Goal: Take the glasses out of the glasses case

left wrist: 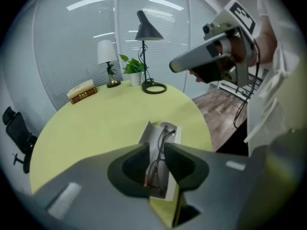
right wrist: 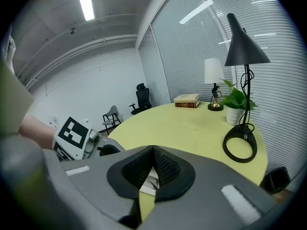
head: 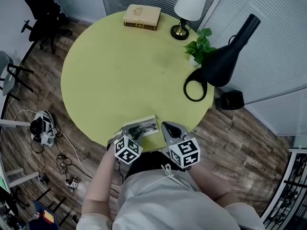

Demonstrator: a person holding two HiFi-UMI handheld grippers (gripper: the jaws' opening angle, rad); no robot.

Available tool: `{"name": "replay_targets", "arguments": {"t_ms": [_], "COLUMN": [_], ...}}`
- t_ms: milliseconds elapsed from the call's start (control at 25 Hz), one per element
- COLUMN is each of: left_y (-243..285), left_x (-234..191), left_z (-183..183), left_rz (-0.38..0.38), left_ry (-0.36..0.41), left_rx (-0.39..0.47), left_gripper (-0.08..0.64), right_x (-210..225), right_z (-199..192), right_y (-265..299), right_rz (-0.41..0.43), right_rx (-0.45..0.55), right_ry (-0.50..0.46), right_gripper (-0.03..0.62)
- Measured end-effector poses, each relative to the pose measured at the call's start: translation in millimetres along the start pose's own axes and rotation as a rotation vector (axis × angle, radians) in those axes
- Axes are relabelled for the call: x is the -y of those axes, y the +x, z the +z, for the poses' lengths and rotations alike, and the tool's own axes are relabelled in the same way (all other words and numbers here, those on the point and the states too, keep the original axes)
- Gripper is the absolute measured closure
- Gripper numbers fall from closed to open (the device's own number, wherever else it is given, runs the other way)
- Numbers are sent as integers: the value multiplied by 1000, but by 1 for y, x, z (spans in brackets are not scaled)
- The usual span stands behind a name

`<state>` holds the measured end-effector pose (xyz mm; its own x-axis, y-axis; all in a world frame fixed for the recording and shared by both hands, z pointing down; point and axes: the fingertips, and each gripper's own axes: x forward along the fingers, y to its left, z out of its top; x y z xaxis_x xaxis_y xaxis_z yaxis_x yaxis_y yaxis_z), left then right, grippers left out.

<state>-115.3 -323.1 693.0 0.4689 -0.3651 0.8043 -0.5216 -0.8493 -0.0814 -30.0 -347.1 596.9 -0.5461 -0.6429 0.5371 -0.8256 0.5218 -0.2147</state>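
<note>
1. Left gripper (head: 135,131) at the near edge of the round yellow-green table (head: 129,66), jaws pinched narrow on the glasses (left wrist: 163,137).
2. Glasses folded, lying inside the open white glasses case (head: 144,119), not lifted out. Case flat on the table, close to the near rim.
3. Right gripper (head: 165,124) just right of the case, held in the air, jaws closed together with nothing between them.
4. Farther, right side of the table: black desk lamp (head: 225,61) with a ring base, leaning out past the rim.
5. Potted plant (head: 200,44) right beside the desk lamp.
6. Small lamp (head: 189,6) with a white shade near the far rim.
7. Book (head: 142,17) lying flat at the far edge, left of the small lamp.
</note>
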Motion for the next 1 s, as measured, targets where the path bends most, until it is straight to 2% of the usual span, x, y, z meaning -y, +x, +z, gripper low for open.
{"name": "replay_targets", "arguments": {"t_ms": [160,440,600,800,1000], "left_y": [15,34,41,39,27], "left_x": [5,10,11,12,4], "left_z": [-5,-13,-15,-15,-5], "left_rz": [-68,-150,-144,-155,-120], "left_ry": [71,95,147,201,201], "left_rx": [-56,-129,-136,-135,-99], "left_gripper": [460,461,532,543,544], "right_x": [-3,1,4,5,5], "right_z": [-3,-10,-15,-15,-9], "right_y": [0,1,2,-4,-10], "right_rz": [5,-1,-9,-14,-22], "right_rx": [-33,-86,-104,-102,-89], "right_ry": [1,8,14,10,4], "right_gripper": [592,592,592,592,592]}}
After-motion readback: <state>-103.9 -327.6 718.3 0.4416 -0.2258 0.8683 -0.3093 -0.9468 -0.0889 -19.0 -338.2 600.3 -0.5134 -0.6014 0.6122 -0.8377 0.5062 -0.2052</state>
